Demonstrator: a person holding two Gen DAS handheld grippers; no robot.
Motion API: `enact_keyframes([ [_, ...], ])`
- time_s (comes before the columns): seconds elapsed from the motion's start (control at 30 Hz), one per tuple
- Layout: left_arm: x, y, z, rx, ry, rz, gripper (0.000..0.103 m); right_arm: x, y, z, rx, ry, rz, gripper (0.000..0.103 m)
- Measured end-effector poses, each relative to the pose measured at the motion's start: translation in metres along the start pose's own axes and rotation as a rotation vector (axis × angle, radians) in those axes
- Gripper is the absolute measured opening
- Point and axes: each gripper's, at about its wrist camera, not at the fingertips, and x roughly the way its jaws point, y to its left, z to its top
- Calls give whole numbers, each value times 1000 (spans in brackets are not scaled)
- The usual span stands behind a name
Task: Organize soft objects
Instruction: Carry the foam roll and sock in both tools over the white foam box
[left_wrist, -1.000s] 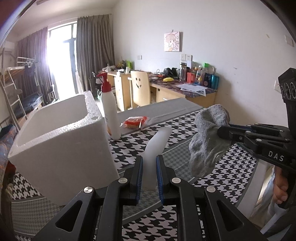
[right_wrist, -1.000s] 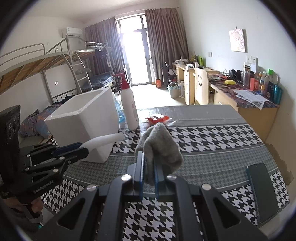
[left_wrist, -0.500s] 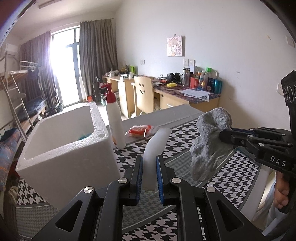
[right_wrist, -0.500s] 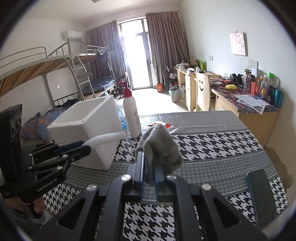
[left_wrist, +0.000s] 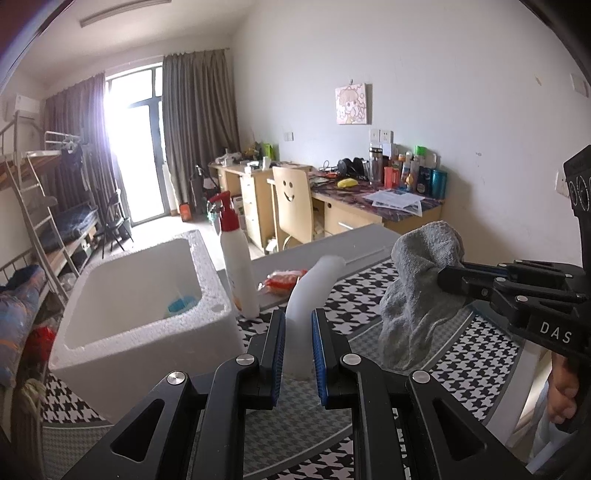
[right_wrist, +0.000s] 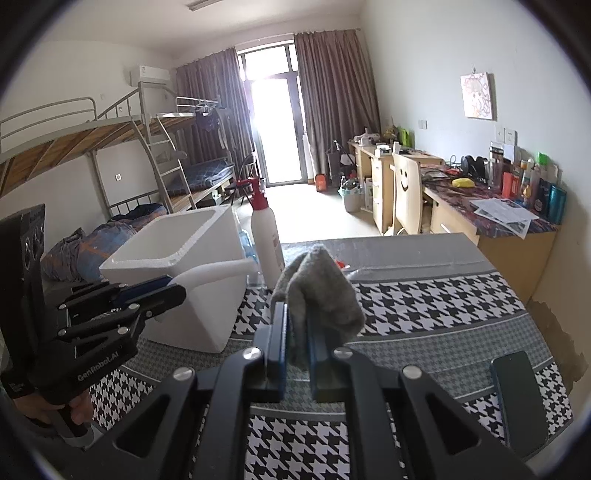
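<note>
Soft objects: grey sock and white foam strip, both held in the air above the checked surface.
Left gripper: fingers closed on the foam strip's lower end; strip rises up and away, curving toward upper right of the left wrist view.
Right gripper: fingers clamped on the sock, which bunches above them.
Target (judged): white foam box, open top, something blue inside.
Key relation: box sits left of centre in both views; left gripper is nearer, the strip's tip just beside the box's right wall in the right wrist view.
Clutter: pump bottle stands just right of the box.
Risk (judged): long strip may catch the rim.
</note>
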Motion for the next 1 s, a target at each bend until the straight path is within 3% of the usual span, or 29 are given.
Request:
enact_keyframes([
  [0.53, -13, 19, 28, -27, -68, 33, 16, 4, 16, 32, -36, -48, 28, 12],
  [1.0, -17, 54, 42, -91, -99, 143, 16, 14, 34, 56, -72, -65, 86, 12],
])
